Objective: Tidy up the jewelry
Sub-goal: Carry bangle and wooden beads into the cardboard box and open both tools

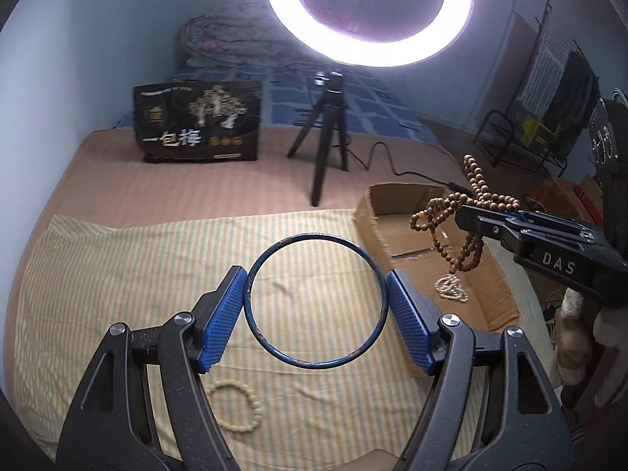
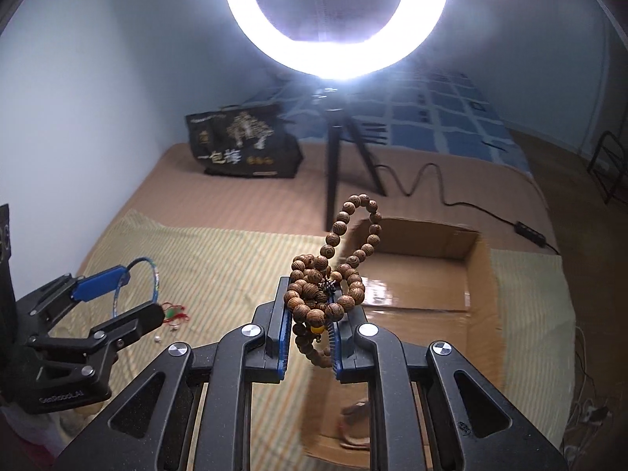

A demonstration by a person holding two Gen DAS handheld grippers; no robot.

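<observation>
Midway: white beads (image 1: 452, 289) already lie in the cardboard box (image 1: 498, 294); right gripper (image 2: 311, 327) clamps wooden beads (image 2: 333, 271) above it, left gripper (image 1: 316, 306) pinches the blue bangle (image 1: 316, 301) (cream bracelet (image 1: 235, 406) waits near left)

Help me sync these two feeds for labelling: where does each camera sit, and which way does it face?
Left wrist: on the left gripper, looking forward over the striped cloth; its fingers clamp a blue bangle.
Right wrist: on the right gripper, facing the cardboard box; its fingers hold wooden beads.
Shared: box, ring light, black bag, and each other's gripper.
</observation>
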